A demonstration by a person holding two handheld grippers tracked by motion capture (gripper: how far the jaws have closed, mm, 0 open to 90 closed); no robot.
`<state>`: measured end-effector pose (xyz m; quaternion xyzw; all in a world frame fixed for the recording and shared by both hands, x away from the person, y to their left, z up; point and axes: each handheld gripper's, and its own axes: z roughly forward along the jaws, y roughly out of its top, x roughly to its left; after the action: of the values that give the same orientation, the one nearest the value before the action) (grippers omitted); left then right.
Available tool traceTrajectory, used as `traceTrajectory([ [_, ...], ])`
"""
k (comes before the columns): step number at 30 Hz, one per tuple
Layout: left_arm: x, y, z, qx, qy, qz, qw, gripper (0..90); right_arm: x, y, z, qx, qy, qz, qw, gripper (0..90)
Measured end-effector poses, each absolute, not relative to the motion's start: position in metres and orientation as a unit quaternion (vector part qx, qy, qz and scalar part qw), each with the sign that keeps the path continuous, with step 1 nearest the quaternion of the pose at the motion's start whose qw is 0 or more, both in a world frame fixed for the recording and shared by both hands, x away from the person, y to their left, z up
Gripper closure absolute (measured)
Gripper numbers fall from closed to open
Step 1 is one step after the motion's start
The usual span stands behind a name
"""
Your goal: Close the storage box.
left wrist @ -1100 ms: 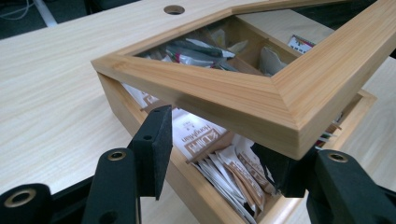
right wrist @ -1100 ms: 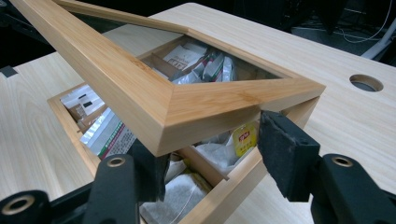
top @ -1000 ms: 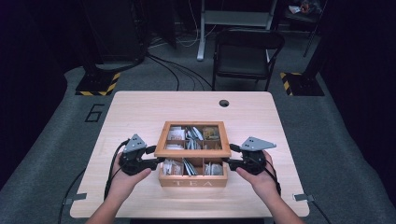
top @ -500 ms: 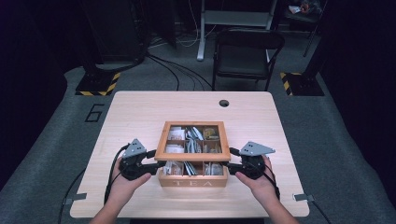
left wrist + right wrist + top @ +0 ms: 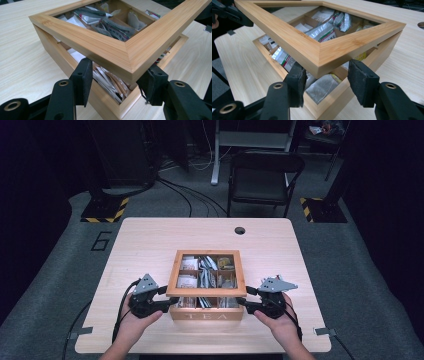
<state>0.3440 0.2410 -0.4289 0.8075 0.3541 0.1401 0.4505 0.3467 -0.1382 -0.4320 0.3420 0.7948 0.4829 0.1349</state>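
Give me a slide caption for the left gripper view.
Left gripper under the raised lid corner of the tea box.

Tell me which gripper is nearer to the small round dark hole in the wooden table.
Right. In the high view the right gripper sits nearly below the hole, the left gripper further left.

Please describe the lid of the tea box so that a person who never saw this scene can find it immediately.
On the light wooden table stands one wooden box marked TEA, near the person's edge. Its lid is the bamboo frame with a clear window, raised at the front between the left tongs and right tongs. Unlike the box below, it has no dividers, and the tea packets show through it.
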Motion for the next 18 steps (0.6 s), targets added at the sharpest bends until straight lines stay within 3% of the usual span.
traceTrajectory([
  [18, 0.333, 0.241, -0.446, 0.812, 0.361, 0.122, 0.443, 47.5, 0.334, -0.134, -0.445, 0.354, 0.805, 0.458, 0.126, 45.9],
])
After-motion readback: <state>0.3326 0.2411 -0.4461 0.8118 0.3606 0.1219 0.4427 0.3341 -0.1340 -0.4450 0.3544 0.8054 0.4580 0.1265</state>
